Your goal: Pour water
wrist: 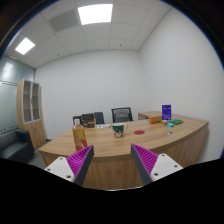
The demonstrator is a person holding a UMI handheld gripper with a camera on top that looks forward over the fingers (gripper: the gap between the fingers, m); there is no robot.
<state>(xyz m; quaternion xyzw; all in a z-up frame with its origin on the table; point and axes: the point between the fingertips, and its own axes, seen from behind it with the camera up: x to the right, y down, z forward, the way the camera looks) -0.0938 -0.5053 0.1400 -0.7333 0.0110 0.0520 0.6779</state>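
Approach stage of the pouring task, judged from the layout: nothing is yet grasped and the tongs (111, 160) stand well short of the long pale wooden bench (150, 135), viewed from across the room. The two fingers, each with a ridged magenta pad (81, 160), are spread wide with a clear gap between them, and they hold and touch nothing. Beyond the left finger, on the near end of the bench, stands a tall amber-yellow bottle-like container (79, 134), the likeliest source of water, though its contents cannot be made out. Further ahead, between the finger lines, sits a small dark green cup-like vessel (119, 129), a plausible receiver. Beyond the right finger lie a small red object (140, 131), a purple-blue box (166, 112) and a flat teal item (173, 123), too small to identify. Dark office chairs (121, 114) stand behind the bench, and a wooden cabinet (32, 112) lies far off to the left. The next move probably calls for closing the distance and centring the open fingers about the yellow container at mid-height before any squeeze.
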